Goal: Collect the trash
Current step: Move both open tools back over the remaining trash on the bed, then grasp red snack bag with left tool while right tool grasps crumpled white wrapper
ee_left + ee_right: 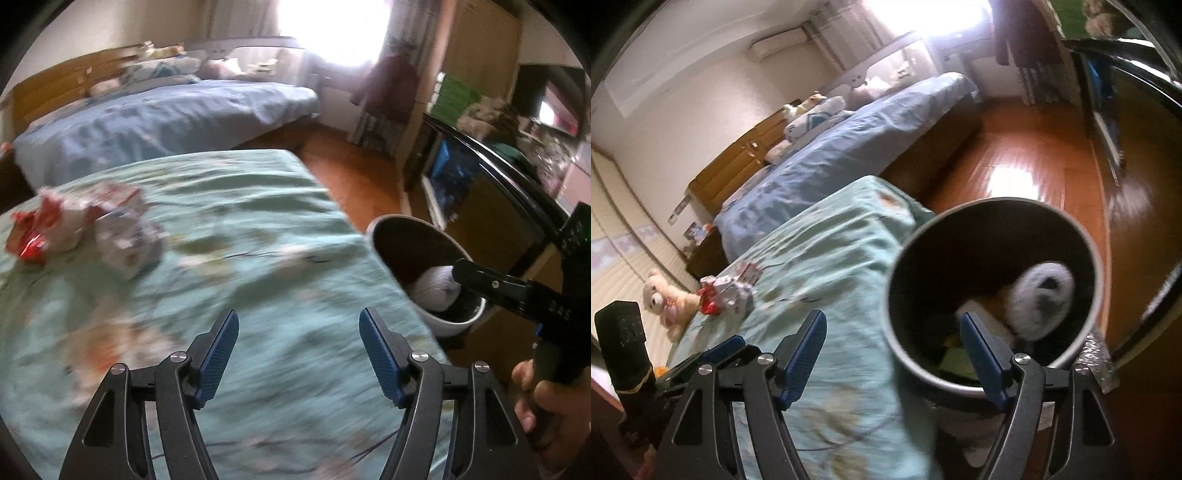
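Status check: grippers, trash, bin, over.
Left gripper open, empty. Right gripper open, empty, by bin. Crumpled wrappers remain on bedspread. Path unobstructed.

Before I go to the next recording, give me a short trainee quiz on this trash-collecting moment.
1. True or false: both tongs are empty, the left tongs and the right tongs.
2. Where does the crumpled wrapper trash lie? A) on the floor B) on the green bedspread C) in the bin
3. Fill in: the white wad lies inside the ____.

Key: 1 true; 2 B; 3 bin.
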The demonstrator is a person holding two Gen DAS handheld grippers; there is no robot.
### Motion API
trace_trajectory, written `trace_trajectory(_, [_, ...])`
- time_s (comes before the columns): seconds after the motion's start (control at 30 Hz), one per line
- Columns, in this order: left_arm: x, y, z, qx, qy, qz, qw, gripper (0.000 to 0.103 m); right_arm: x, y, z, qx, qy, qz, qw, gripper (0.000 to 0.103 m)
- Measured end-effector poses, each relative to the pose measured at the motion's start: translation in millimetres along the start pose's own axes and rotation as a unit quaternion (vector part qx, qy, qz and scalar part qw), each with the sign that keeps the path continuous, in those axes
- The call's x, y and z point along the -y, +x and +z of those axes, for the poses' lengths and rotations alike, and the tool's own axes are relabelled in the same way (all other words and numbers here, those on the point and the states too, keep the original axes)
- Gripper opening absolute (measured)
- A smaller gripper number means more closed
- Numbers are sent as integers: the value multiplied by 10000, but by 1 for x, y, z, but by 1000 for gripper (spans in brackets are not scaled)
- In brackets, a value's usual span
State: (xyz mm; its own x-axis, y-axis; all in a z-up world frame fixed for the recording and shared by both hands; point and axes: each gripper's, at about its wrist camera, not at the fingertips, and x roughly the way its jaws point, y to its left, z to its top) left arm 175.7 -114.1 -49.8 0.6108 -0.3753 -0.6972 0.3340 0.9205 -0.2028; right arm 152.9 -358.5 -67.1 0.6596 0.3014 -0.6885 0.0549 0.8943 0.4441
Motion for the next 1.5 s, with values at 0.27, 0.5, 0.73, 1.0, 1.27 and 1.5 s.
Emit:
trace_trajectory(0.27, [-49,-40,-13,208,-496,365,9979,69,-58,29,-9,-286,-414,391,9980,86])
trace_trajectory(0.5, [-88,-61,-23,253,-841,662,9939,70,-101,55,-19,-584,-719,642,9936,88])
trace_trajectory(0.73, [-119,-65,-26,255,-1099,906,9895,70,-133,74,-27,-746,-977,796,9892,89])
trace_trajectory(1.0, [-156,-62,-18,285,-1329,1131,9842,70,-156,98,-24,-821,-1091,854,9869,89])
trace_trajectory(1.27, [-189,-49,1,297,-1471,1306,9800,70,-174,119,-19,-847,-1211,891,9850,89])
trace_trajectory(1.5, [-221,-25,24,316,-1686,1379,9755,70,-185,145,-12,-921,-1194,906,9844,89])
